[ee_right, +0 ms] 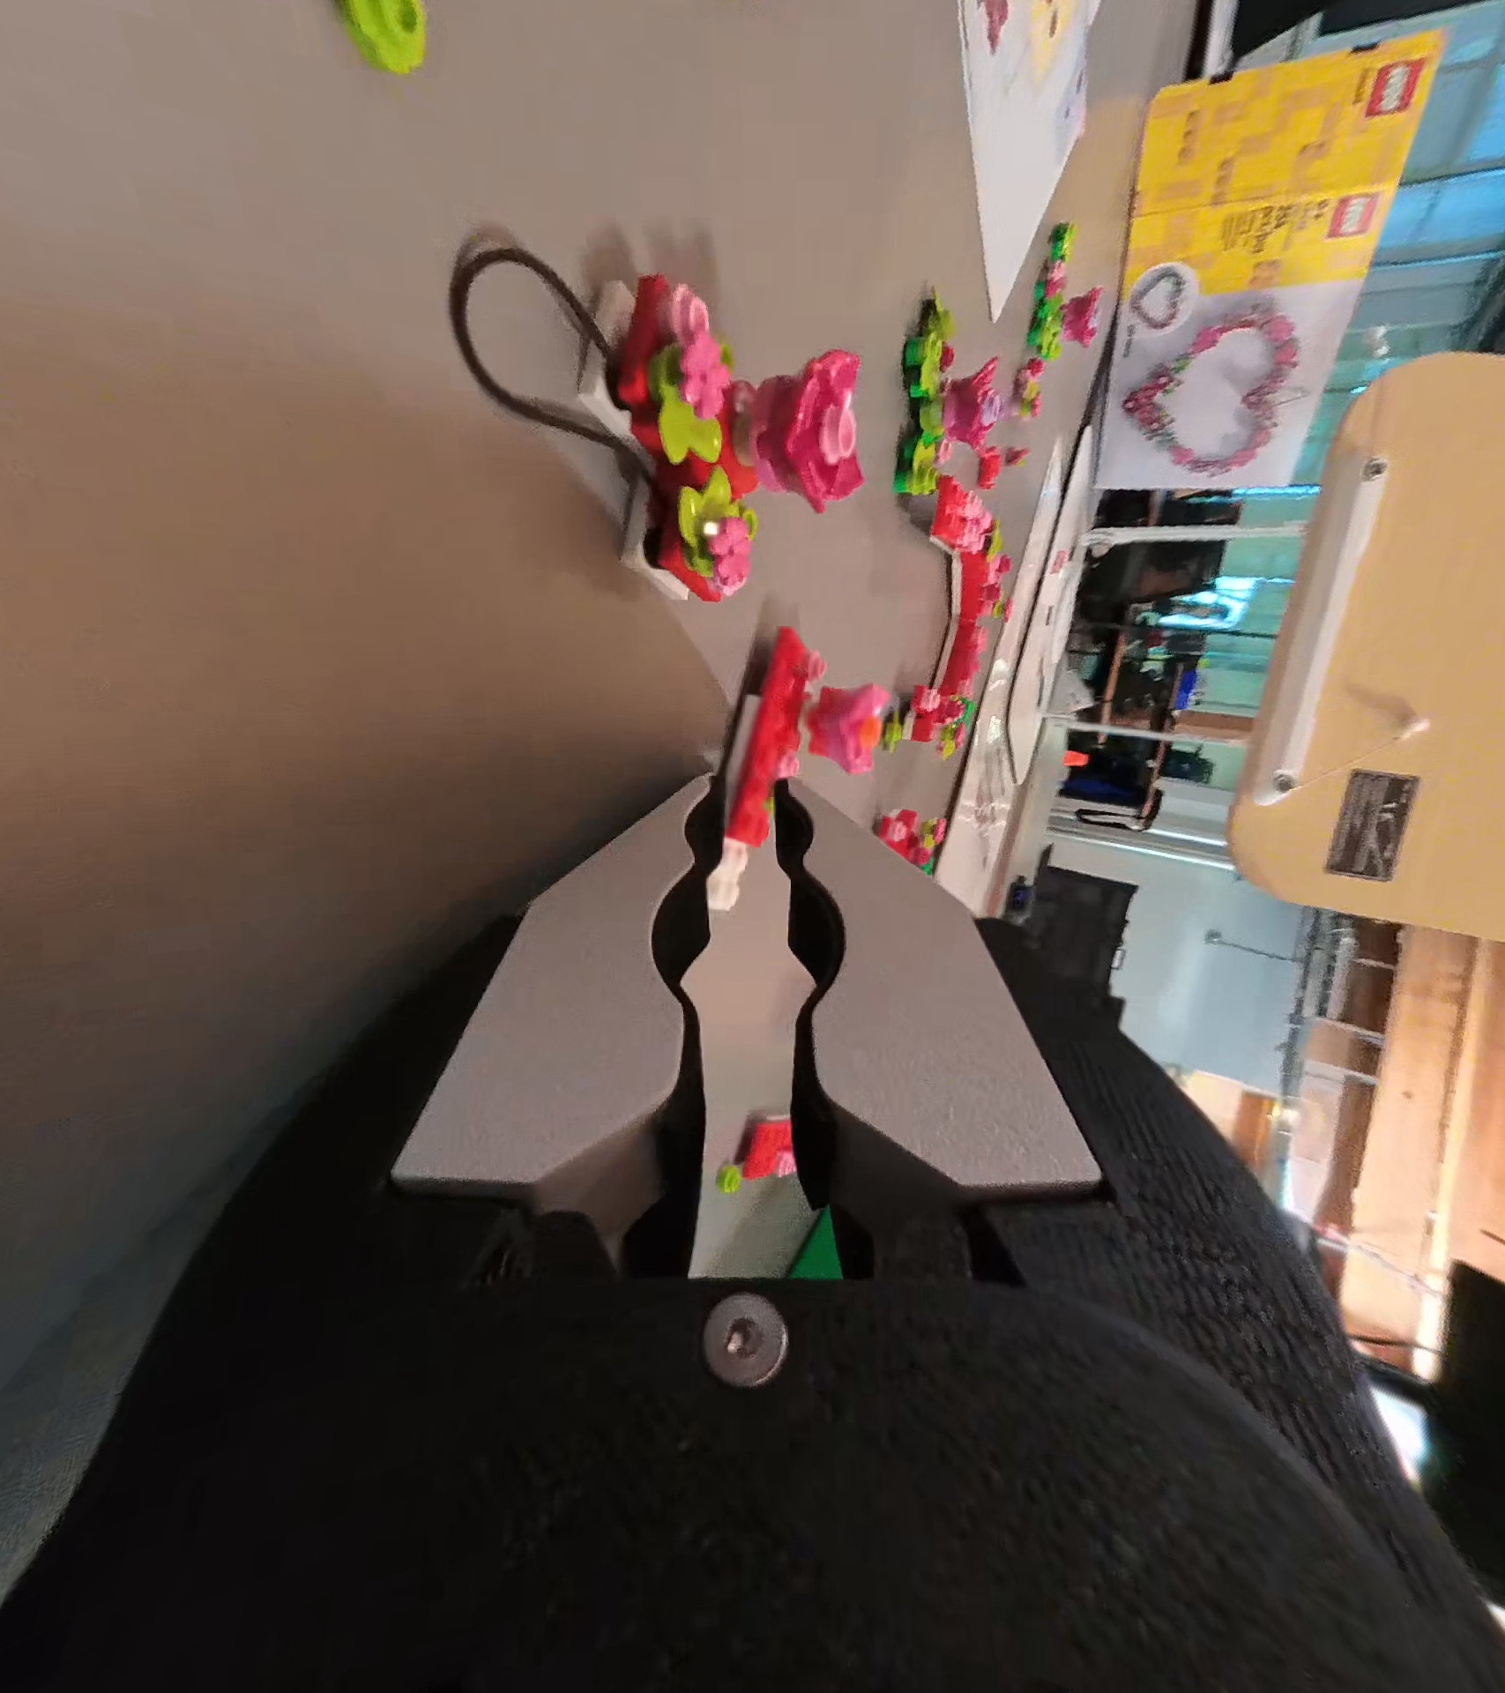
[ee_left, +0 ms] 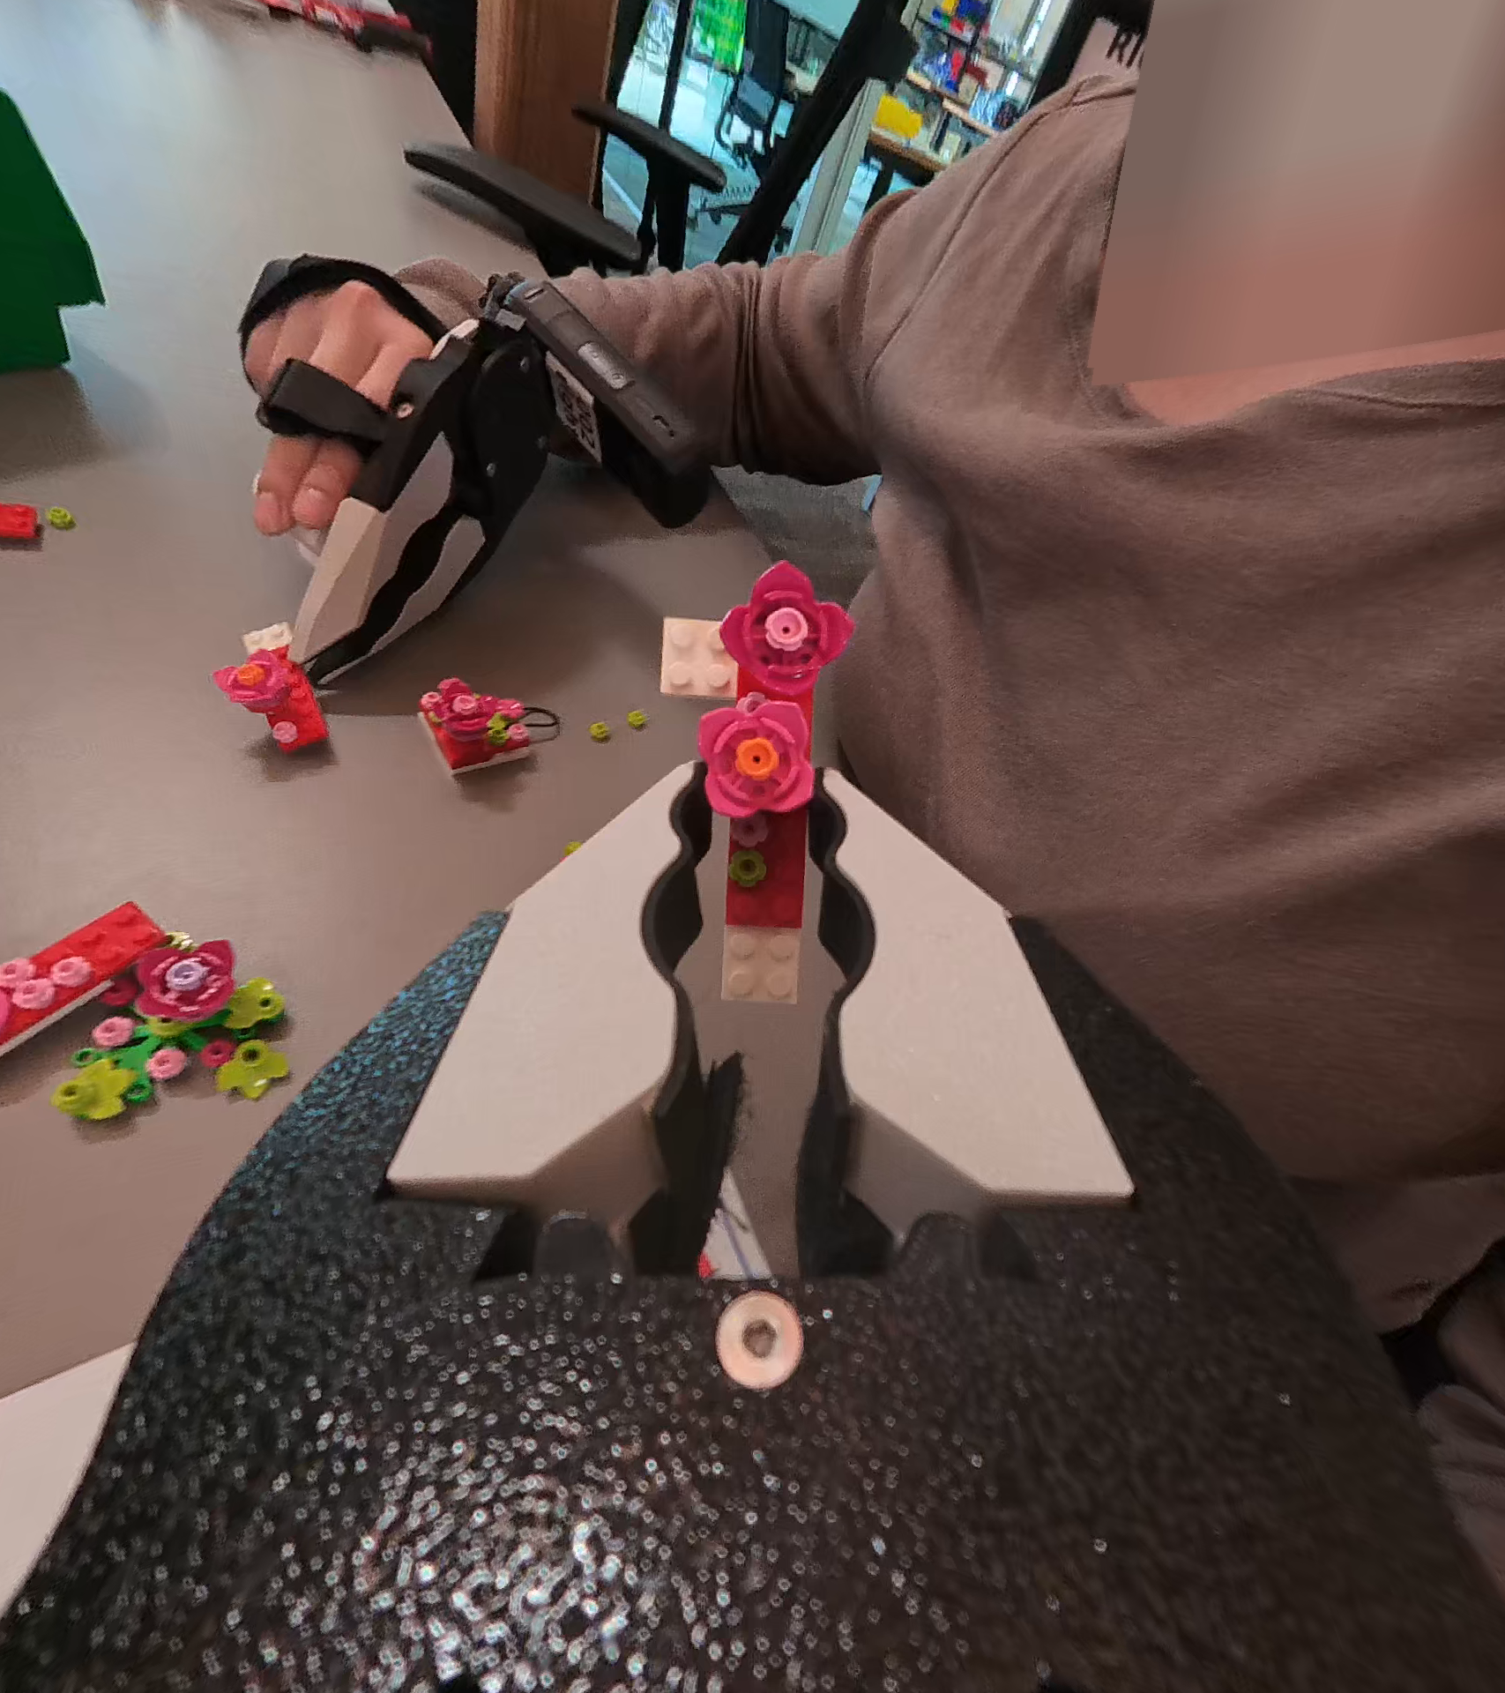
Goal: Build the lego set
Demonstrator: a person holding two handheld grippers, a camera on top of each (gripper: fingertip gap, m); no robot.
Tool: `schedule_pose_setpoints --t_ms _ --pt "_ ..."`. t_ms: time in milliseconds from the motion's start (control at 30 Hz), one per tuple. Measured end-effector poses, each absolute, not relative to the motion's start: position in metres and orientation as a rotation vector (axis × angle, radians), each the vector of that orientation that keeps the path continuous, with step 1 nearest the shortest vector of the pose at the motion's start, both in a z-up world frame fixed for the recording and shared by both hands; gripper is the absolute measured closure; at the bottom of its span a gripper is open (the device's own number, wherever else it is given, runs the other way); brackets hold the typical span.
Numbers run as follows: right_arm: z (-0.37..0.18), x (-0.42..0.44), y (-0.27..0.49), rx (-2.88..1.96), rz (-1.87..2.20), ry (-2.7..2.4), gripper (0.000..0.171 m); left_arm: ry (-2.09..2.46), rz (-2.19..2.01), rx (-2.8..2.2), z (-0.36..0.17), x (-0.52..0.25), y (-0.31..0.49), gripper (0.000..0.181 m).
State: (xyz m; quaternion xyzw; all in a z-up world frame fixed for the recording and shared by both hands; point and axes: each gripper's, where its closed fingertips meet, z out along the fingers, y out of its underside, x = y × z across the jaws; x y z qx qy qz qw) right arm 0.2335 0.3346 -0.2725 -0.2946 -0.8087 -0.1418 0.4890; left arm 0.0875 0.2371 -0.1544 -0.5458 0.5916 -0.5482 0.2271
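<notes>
Left tongs (ee_left: 753, 788) pinch a light, rigid red flowered strip (ee_left: 767, 870) aloft by its edges; right tongs (ee_right: 747, 806) grip another strip (ee_right: 771, 733) on the desk (ee_right: 180, 550); flowers could pop off.

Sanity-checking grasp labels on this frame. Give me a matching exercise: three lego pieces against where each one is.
Pieces:
1. two-flower red strip
2. one-flower red piece
3. red cluster with black cord loop

Places:
a. lying free, no gripper on it
b. held in the left gripper
c. pinched at the tips of the right gripper

Pairs: 1-b, 2-c, 3-a
</notes>
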Motion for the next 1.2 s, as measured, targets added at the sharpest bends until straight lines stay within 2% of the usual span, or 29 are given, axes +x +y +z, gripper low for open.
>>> schedule_pose_setpoints --t_ms 167,300,467,533,667,833,900,967,1067,1200 --pt "-0.259 0.253 0.333 -0.924 -0.298 -1.978 0.136 1.585 -1.532 -1.449 -0.150 0.085 0.226 0.163" --pt "-0.199 0.213 0.291 -0.971 -0.035 -1.772 0.135 1.549 -1.603 -1.402 -0.146 0.088 0.216 0.163" --pt "-0.128 0.131 0.202 -0.736 0.255 -1.687 0.136 1.587 -1.703 -1.378 -0.144 0.096 0.197 0.163" --pt "-0.126 0.117 0.188 -0.699 0.267 -1.730 0.141 1.618 -1.734 -1.369 -0.143 0.098 0.188 0.163" --pt "-0.124 0.109 0.179 -0.668 0.273 -1.765 0.162 1.658 -1.726 -1.365 -0.143 0.098 0.176 0.163" --pt "-0.117 0.108 0.185 -0.717 0.230 -1.731 0.166 1.543 -1.654 -1.352 -0.131 0.100 0.182 0.162" --pt "-0.113 0.110 0.195 -0.773 0.193 -1.681 0.167 1.420 -1.502 -1.374 -0.123 0.101 0.198 0.129" --pt "-0.113 0.112 0.207 -0.848 0.146 -1.645 0.167 1.323 -1.152 -1.315 -0.114 0.099 0.218 0.111" --pt "-0.115 0.110 0.215 -0.927 0.132 -1.619 0.167 1.291 -0.671 -1.098 -0.097 0.098 0.214 0.115" --pt "-0.120 0.105 0.219 -0.969 0.134 -1.618 0.167 1.402 -0.266 -1.076 -0.118 0.106 0.216 0.122"
